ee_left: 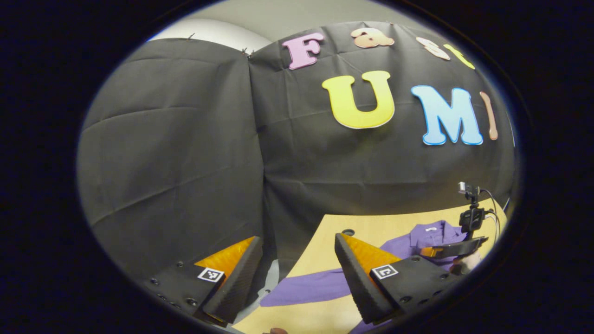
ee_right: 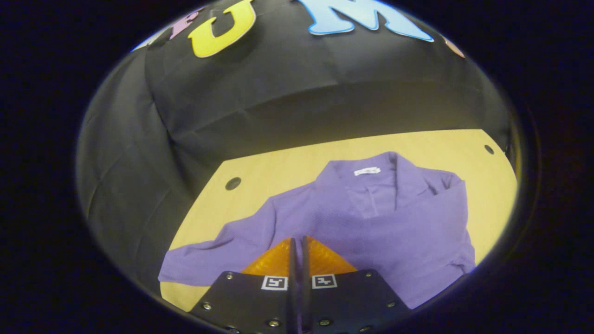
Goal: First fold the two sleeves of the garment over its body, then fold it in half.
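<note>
A purple collared garment [ee_right: 371, 218] lies spread on the wooden table [ee_right: 278, 171], collar toward the booth wall. One long sleeve [ee_right: 199, 262] stretches out to the left. The other side is folded in over the body. My right gripper [ee_right: 297, 239] hangs over the body with its fingers pressed together, and a thin strip of purple cloth shows between them. In the left gripper view, my left gripper [ee_left: 297, 237] stands wide open above the table's left end, over the outstretched sleeve [ee_left: 306, 287]. The right gripper [ee_left: 457, 249] and the hand holding it sit farther off.
Black cloth walls close in behind and to the left of the table. Round holes mark the table's far corners [ee_right: 233, 183]. The table's left edge [ee_left: 297, 264] runs between my left gripper's fingers, with floor showing beyond it.
</note>
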{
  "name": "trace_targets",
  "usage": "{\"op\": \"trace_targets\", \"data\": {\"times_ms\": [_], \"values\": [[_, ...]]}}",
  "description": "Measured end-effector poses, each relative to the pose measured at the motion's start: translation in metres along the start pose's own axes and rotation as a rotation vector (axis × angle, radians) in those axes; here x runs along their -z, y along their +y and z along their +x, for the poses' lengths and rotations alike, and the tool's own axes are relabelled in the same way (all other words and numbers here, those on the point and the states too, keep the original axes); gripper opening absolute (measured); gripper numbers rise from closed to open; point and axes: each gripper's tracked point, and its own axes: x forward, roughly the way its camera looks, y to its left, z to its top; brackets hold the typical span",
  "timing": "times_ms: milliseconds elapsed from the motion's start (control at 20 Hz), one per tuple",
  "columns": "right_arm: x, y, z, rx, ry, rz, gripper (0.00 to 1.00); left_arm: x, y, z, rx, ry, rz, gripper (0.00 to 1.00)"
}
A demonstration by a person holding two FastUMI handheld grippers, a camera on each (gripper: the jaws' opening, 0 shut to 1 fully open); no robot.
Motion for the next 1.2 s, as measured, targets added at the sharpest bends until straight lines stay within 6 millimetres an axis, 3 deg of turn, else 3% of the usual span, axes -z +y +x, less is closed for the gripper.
{"op": "trace_targets", "data": {"times_ms": [200, 400, 450, 500, 650, 750, 850, 1200], "values": [[0.030, 0.009, 0.021, 0.000, 0.074, -0.063, 0.04, 0.010, 0.015, 0.010, -0.025, 0.015, -0.008, 1.00], [0.057, 0.009, 0.027, 0.008, 0.136, -0.115, 0.04, 0.023, 0.023, 0.017, -0.035, 0.035, -0.023, 1.00], [0.060, 0.008, 0.028, 0.008, 0.147, -0.121, 0.10, 0.026, 0.023, 0.020, -0.038, 0.040, -0.030, 1.00], [0.060, 0.008, 0.028, 0.008, 0.152, -0.128, 0.13, 0.029, 0.023, 0.022, -0.041, 0.045, -0.036, 1.00], [0.056, 0.014, 0.021, -0.010, 0.140, -0.136, 0.60, 0.043, 0.024, 0.029, -0.042, 0.058, -0.061, 1.00], [0.050, 0.012, 0.014, -0.002, 0.125, -0.146, 0.73, 0.057, 0.024, 0.036, -0.038, 0.073, -0.074, 1.00], [0.043, 0.010, 0.005, -0.002, 0.112, -0.151, 0.81, 0.078, 0.020, 0.044, -0.022, 0.097, -0.089, 1.00], [0.004, -0.006, -0.042, 0.024, 0.042, -0.141, 0.81, 0.170, 0.020, 0.091, -0.016, 0.225, -0.123, 1.00]]}}
